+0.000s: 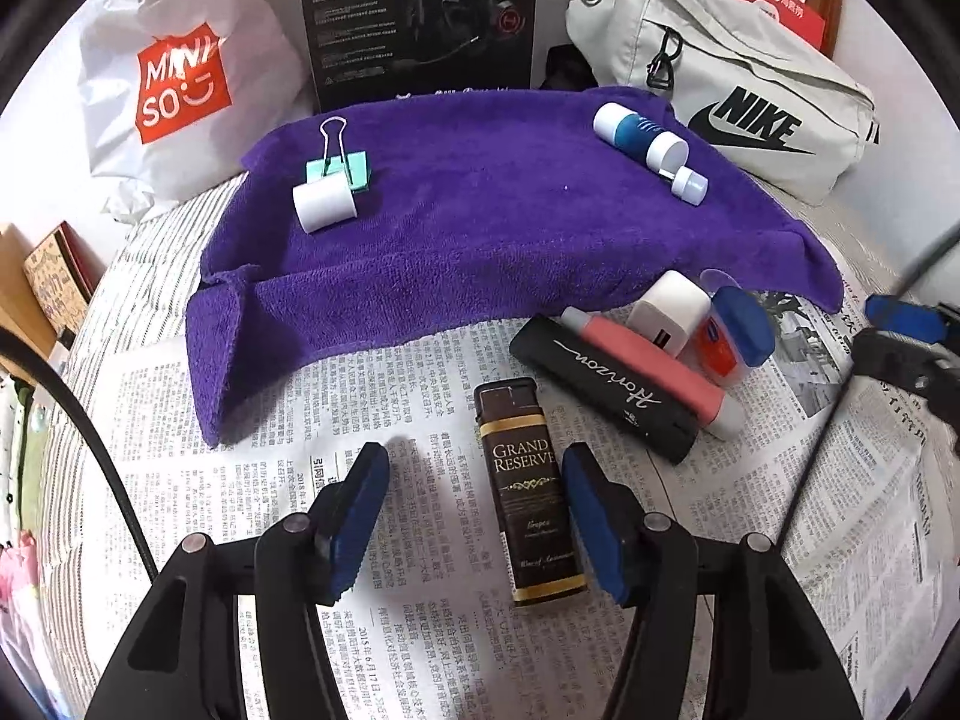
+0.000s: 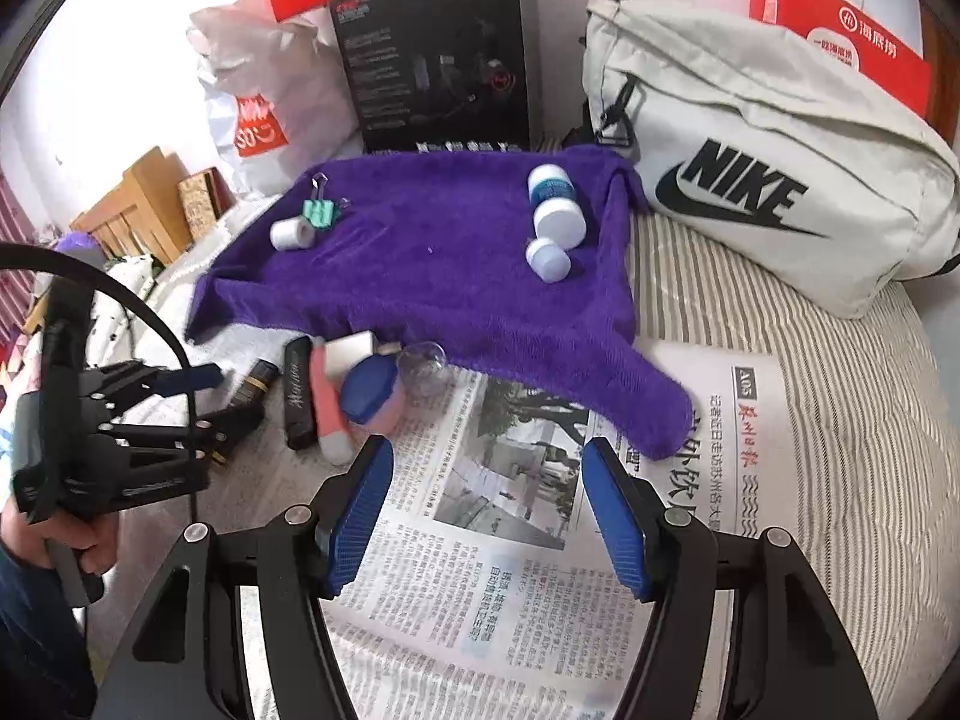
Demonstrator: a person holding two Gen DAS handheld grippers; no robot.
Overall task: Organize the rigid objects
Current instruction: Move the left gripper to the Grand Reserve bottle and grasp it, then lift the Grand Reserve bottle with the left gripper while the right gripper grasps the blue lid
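My left gripper [image 1: 474, 510] is open, its jaws on either side of a brown "Grand Reserve" lighter [image 1: 528, 492] lying on newspaper, without touching it. Beside it lie a black "Horizon" lighter [image 1: 606, 387], a pink tube [image 1: 654, 375], a white charger [image 1: 669, 309] and a blue-capped bottle [image 1: 735, 330]. On the purple towel [image 1: 480, 228] lie a white cap [image 1: 324, 204], a teal binder clip [image 1: 339, 165], a blue-and-white bottle [image 1: 639, 132] and a small white bottle [image 1: 687, 180]. My right gripper [image 2: 486, 504] is open and empty over newspaper. The left gripper also shows in the right wrist view [image 2: 198, 402].
A white Nike bag [image 2: 756, 180] lies at the back right with a red box [image 2: 840, 42] behind it. A black box [image 2: 438, 54] and a Miniso bag [image 1: 174, 78] stand behind the towel. Newspaper [image 2: 510, 600] covers a striped sheet [image 2: 840, 420].
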